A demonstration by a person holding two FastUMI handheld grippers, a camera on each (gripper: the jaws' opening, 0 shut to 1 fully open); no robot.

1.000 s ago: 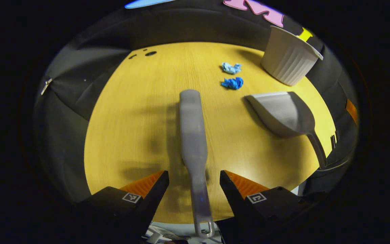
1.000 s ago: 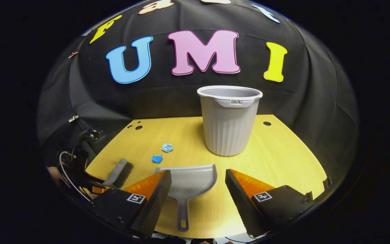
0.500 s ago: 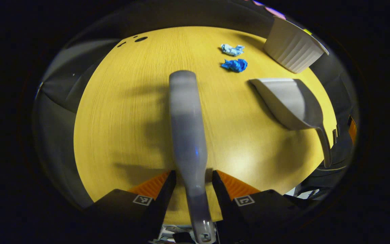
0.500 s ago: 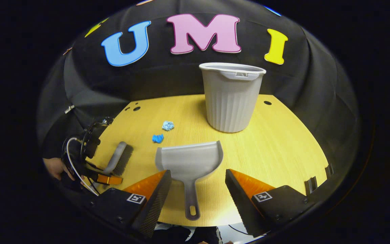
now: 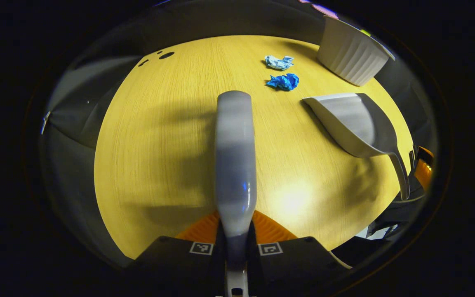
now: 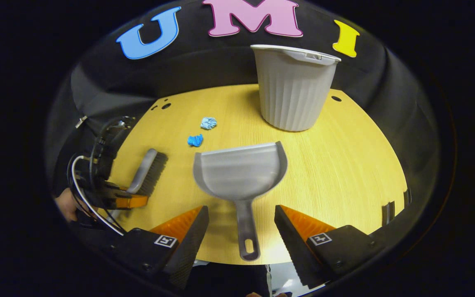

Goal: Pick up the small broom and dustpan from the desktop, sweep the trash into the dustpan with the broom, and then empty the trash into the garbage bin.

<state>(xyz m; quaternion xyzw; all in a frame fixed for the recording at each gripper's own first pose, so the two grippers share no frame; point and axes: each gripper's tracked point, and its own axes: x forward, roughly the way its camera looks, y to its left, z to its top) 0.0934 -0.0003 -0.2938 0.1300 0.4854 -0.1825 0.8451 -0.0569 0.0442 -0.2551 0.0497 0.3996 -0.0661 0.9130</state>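
In the left gripper view the left hand-held gripper (image 5: 236, 231) has both orange fingers pressed against the grey handle of the small broom (image 5: 235, 156), whose back runs straight ahead over the yellow tabletop (image 5: 155, 144); the right gripper view adds the broom's dark bristles, lying on the tabletop near its left edge, with a hand partly visible behind that gripper; the right hand-held gripper (image 6: 241, 225) is spread wide, its fingers on either side of the dustpan (image 6: 241, 173) handle and touching nothing; the dustpan lies flat, its mouth facing the garbage bin (image 6: 293, 88), its handle end near the tabletop's near edge; two trash wads, a dark blue one (image 6: 195, 140) and a pale blue one (image 6: 208, 122), lie between the broom and the bin, just left of the dustpan's mouth and apart from it; the bin stands upright toward the far edge; bare tabletop spreads to the right of the dustpan and between broom and dustpan.
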